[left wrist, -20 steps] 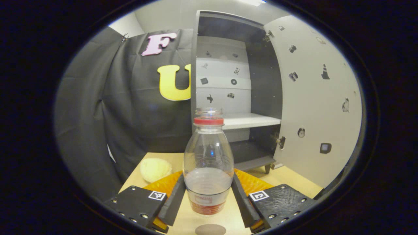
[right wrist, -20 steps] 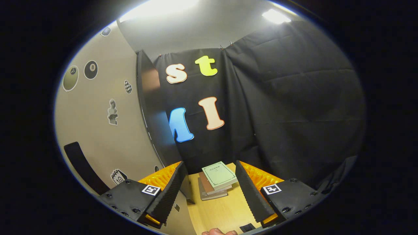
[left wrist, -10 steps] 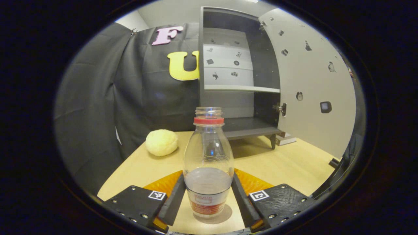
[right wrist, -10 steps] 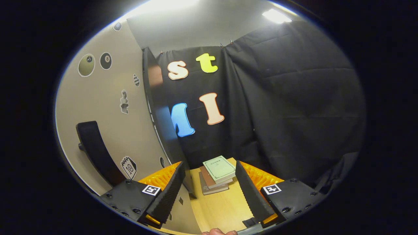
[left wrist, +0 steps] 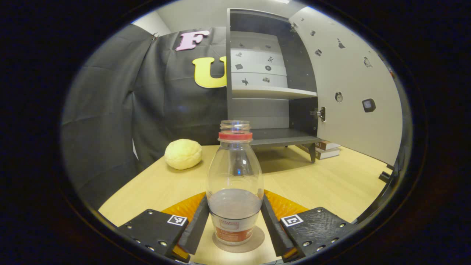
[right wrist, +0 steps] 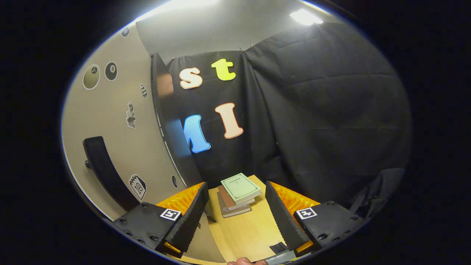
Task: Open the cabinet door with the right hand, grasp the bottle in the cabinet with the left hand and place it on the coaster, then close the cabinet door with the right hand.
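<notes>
Between the left gripper (left wrist: pixel 234 221) fingers, bottle (left wrist: pixel 235 184), on coaster (left wrist: pixel 254 243)

clear bottle (left wrist: pixel 235 176), brown coaster (left wrist: pixel 257 240), yellow sponge (left wrist: pixel 183 154)

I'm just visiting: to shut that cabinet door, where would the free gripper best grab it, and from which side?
Probably the dark curved handle on the outer face of the open cabinet door. It stands proud of the flat panel, so open fingers can straddle it. The right gripper, open and empty, sits just beside that face; I'd come at it square from the outside.
</notes>
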The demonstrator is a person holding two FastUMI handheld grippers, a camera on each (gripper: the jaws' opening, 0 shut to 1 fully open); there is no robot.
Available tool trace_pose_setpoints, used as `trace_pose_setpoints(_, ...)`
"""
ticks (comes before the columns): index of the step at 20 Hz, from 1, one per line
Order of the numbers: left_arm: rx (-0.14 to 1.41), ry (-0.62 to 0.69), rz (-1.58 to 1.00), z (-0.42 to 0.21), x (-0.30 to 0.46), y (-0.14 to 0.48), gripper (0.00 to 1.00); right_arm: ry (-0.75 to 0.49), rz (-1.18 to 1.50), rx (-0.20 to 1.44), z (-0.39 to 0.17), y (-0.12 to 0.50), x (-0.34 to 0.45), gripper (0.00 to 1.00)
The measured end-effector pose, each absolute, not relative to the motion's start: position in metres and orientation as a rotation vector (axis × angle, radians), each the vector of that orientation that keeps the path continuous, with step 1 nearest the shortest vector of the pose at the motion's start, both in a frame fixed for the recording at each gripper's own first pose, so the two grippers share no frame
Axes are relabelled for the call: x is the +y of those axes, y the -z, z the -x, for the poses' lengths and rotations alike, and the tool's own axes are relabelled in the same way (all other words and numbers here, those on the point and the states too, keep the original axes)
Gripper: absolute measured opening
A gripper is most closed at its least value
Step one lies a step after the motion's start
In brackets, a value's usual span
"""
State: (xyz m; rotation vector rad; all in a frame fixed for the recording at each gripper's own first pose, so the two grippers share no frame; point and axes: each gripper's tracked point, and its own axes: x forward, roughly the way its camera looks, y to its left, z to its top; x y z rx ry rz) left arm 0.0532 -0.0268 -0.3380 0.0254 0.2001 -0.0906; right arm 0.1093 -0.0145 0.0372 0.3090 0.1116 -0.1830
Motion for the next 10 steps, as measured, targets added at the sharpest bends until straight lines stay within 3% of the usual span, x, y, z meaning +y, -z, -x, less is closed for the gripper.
trace_pose_setpoints(1,0.190,0.084,-0.025,-0.052,-0.025,0.338,0.75,0.179,-0.300,0.114,-0.110,-0.037,-0.012,0.92)
trace_pose_setpoints(2,0.187,0.085,-0.024,-0.051,-0.027,0.338,0.77,0.176,-0.291,0.116,-0.111,-0.038,-0.010,0.98)
trace_pose_setpoints(5,0.196,0.086,-0.026,-0.049,-0.026,0.339,0.78,0.182,-0.257,0.120,-0.112,-0.035,-0.009,0.98)
trace_pose_setpoints(6,0.208,0.079,-0.015,-0.049,-0.024,0.341,0.78,0.185,-0.252,0.122,-0.111,-0.034,-0.009,0.92)
trace_pose_setpoints(7,0.220,0.064,-0.003,-0.048,-0.020,0.342,0.76,0.189,-0.251,0.121,-0.111,-0.033,-0.009,0.98)
trace_pose_setpoints(9,0.229,0.061,0.019,-0.045,-0.020,0.341,0.87,0.194,-0.252,0.126,-0.110,-0.027,-0.009,0.98)
trace_pose_setpoints(10,0.236,0.065,0.023,-0.042,-0.021,0.342,0.87,0.197,-0.253,0.132,-0.109,-0.023,-0.009,0.98)
